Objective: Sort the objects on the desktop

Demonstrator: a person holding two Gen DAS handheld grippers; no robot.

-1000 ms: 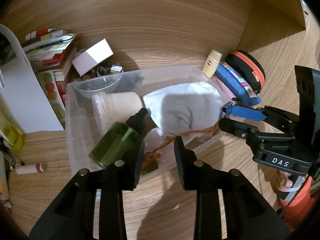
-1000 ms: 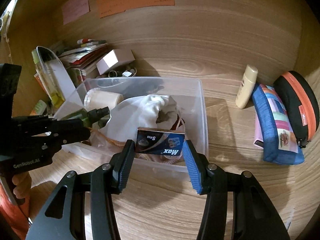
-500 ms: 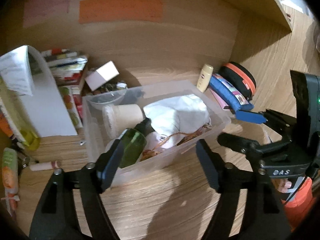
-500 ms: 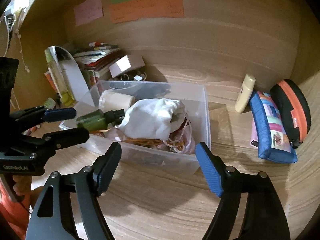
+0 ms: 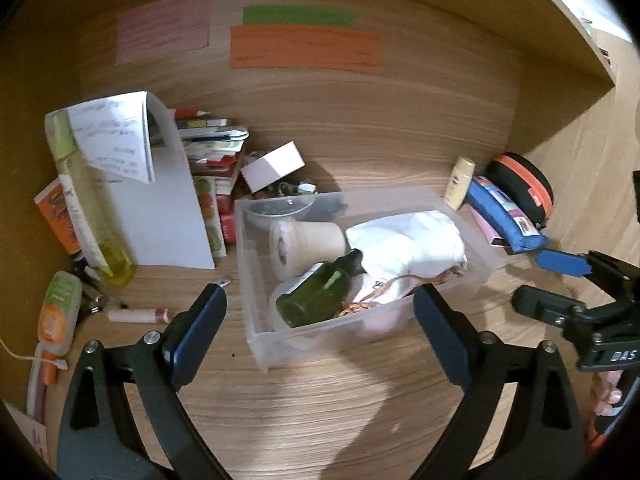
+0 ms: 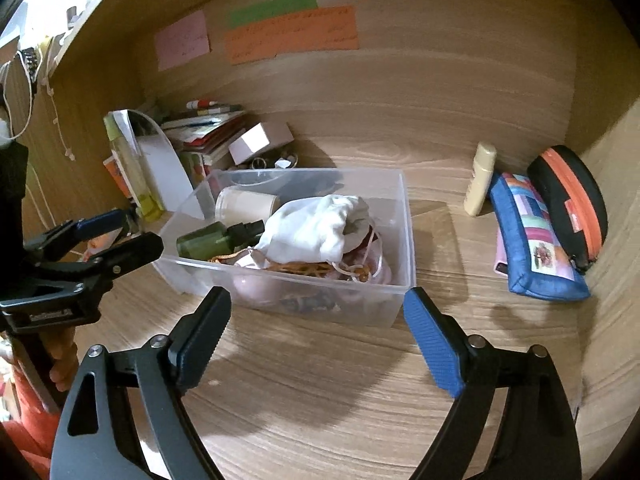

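Note:
A clear plastic bin [image 5: 256, 236] [image 6: 408, 216] stands mid-desk. It holds a green bottle [image 5: 320, 296] [image 6: 216, 238], a cream jar [image 5: 308, 240], a white cloth pouch [image 5: 412, 240] [image 6: 320, 224] and orange cord. My left gripper [image 5: 316, 336] is open and empty, back from the bin's near corner; it shows at the left in the right wrist view [image 6: 120, 232]. My right gripper [image 6: 316, 328] is open and empty in front of the bin; it shows at the right in the left wrist view [image 5: 548, 280].
A blue pencil case [image 6: 532, 236], black-orange case [image 6: 568, 200] and cream tube [image 6: 480, 178] lie right of the bin. Left are a white stand [image 5: 160, 200], a yellow bottle [image 5: 80, 196], books, a pink box [image 5: 272, 166], tubes and a lip balm [image 5: 136, 315].
Both grippers opened and pulled back from the bin. The green bottle left my left gripper and the small card box left my right gripper; the bottle lies in the bin.

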